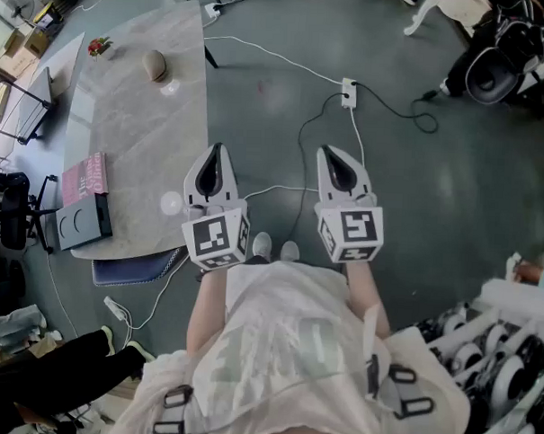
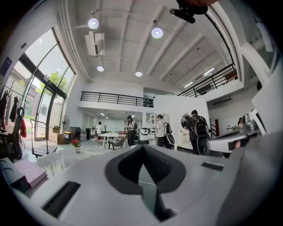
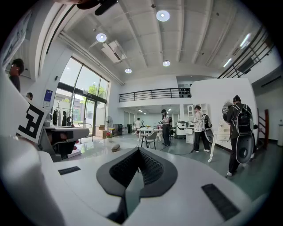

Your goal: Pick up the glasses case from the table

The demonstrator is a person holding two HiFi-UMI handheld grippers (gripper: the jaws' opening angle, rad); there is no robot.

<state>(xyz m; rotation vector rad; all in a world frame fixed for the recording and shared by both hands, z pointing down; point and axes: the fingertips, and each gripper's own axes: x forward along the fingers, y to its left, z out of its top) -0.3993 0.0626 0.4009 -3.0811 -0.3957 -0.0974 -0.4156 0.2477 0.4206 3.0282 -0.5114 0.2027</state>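
Observation:
The glasses case (image 1: 154,65) is a tan oval lying near the far end of the grey marble table (image 1: 141,134). It shows small on the tabletop in the right gripper view (image 3: 116,148). My left gripper (image 1: 216,149) (image 2: 142,148) hovers over the table's right edge, well short of the case, with its jaws together and nothing between them. To the right of the table my right gripper (image 1: 330,151) (image 3: 139,150) is held over the floor, jaws also together and empty. Both point about level.
A pink book (image 1: 85,176) and a dark box (image 1: 83,221) lie at the table's near end; a red flower (image 1: 99,45) stands at the far end. A power strip (image 1: 349,92) with cables lies on the floor. White wheeled equipment (image 1: 500,347) stands at the lower right. Several people (image 3: 199,128) stand far off.

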